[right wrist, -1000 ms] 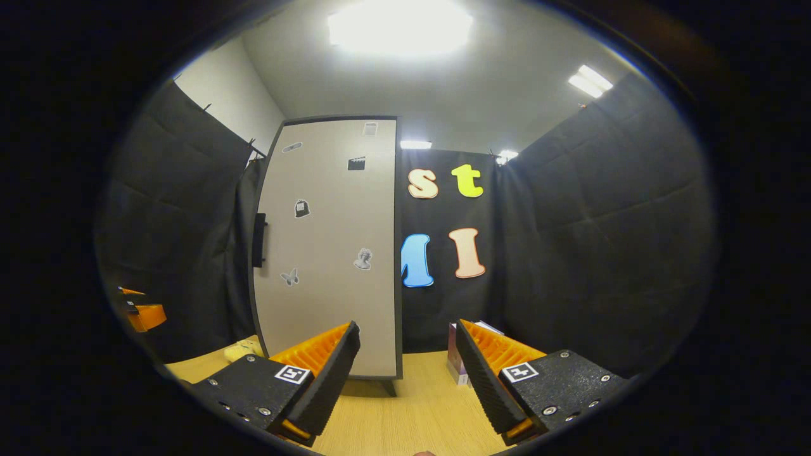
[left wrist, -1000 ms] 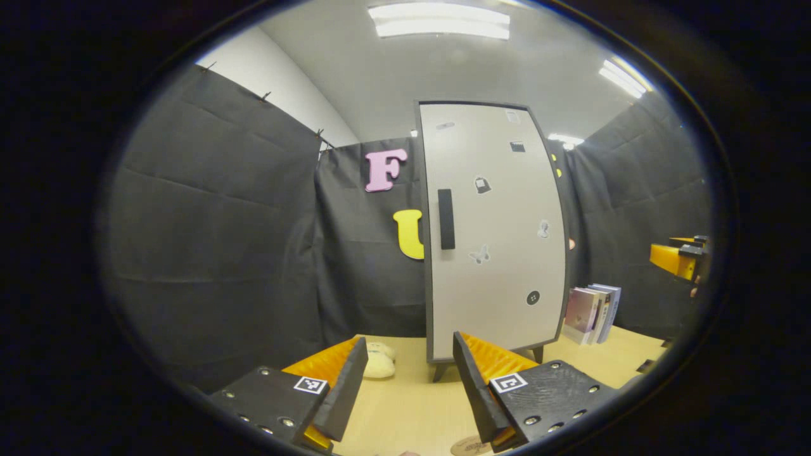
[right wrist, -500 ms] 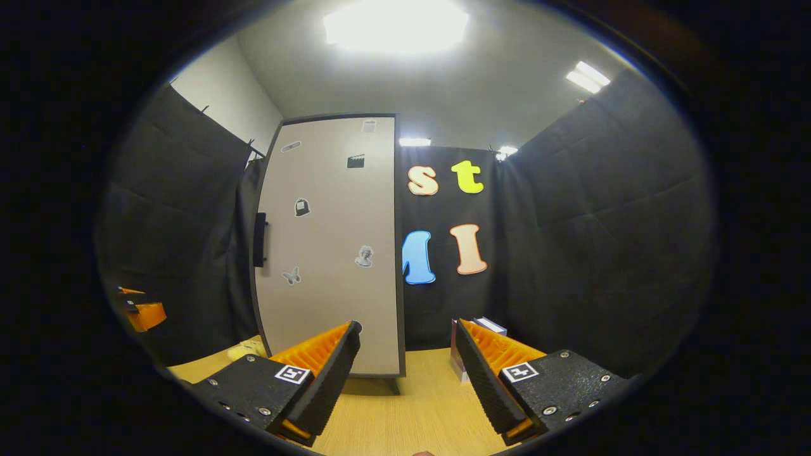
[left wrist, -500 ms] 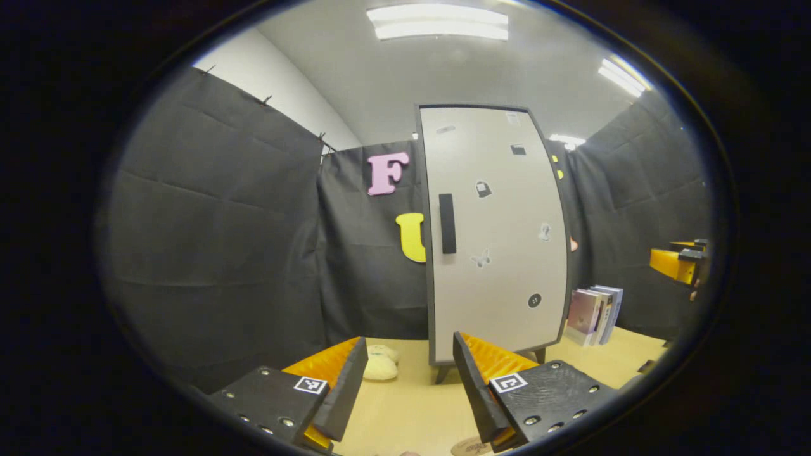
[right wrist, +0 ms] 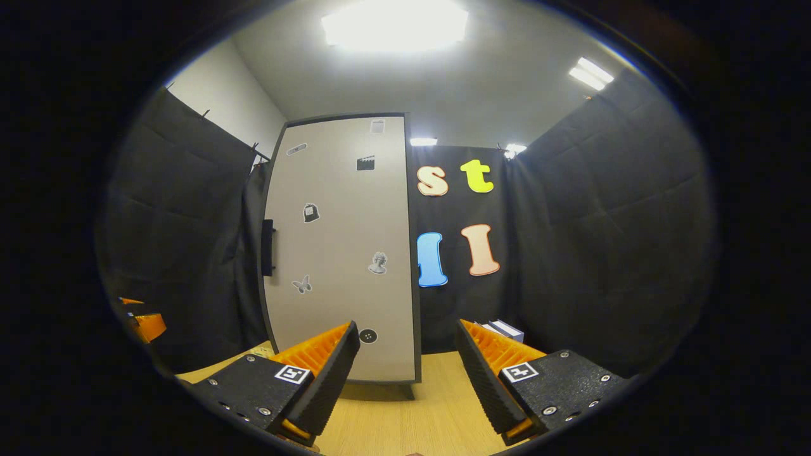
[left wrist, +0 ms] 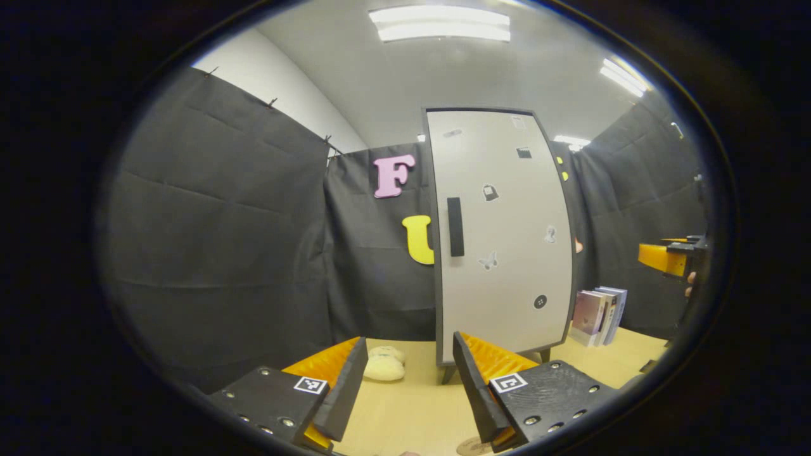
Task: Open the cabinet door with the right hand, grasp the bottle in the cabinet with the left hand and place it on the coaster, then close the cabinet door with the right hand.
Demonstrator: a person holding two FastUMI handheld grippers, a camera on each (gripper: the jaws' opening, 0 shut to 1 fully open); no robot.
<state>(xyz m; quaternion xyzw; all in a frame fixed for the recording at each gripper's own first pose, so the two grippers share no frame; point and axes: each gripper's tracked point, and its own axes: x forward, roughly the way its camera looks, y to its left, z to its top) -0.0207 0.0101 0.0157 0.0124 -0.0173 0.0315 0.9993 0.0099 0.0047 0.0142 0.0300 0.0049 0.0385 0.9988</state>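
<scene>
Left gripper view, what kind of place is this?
Probably a staged recording booth: black cloth walls, a small closed cabinet on a wooden table, and books beside it.

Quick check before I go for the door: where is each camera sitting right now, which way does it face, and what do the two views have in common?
Left gripper view: rides the left gripper, facing the closed cabinet door and its handle; own open fingers at the bottom, the right gripper at the right edge.
Right gripper view: rides the right gripper, facing the door from further right; own open fingers at the bottom, the left gripper at the left edge.
Shared: door, handle, table, books.
</scene>
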